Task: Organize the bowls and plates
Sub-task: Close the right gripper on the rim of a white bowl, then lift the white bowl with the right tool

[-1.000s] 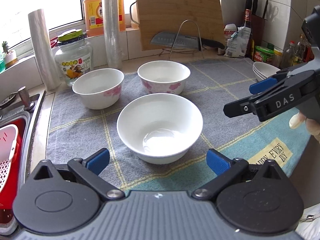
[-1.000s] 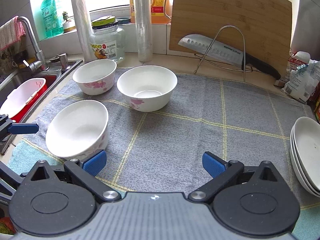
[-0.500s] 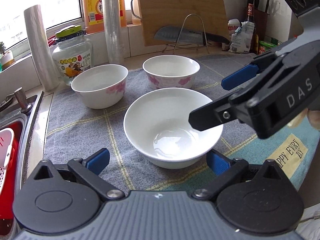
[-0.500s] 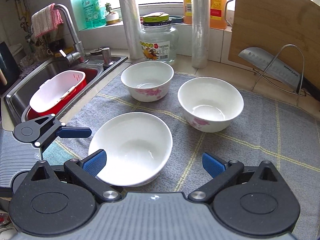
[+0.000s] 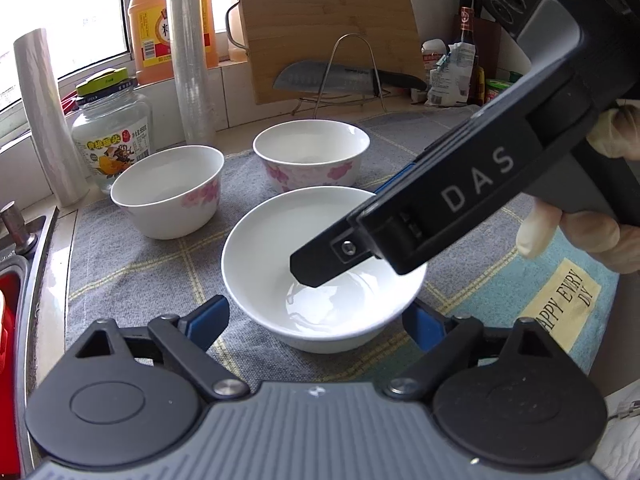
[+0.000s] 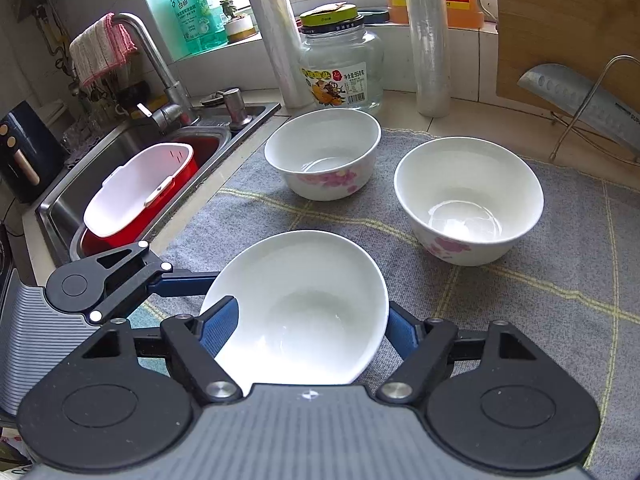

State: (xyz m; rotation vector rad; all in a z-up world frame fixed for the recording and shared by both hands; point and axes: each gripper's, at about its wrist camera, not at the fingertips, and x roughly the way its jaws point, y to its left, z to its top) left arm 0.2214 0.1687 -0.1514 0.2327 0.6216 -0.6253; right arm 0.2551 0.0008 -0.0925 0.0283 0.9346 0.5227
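Both grippers have come in around the plain white bowl (image 6: 296, 308) nearest the sink (image 6: 132, 160): the left gripper (image 5: 316, 322) and the right gripper (image 6: 314, 326) are closing on it from each side but not yet squeezing, so next they must pinch it and lift.

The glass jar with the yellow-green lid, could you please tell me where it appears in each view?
Left wrist view: glass jar with the yellow-green lid at far left, behind the left flowered bowl.
Right wrist view: jar at top centre, behind the same bowl.
Shared landmark: plain white bowl nearest both cameras.
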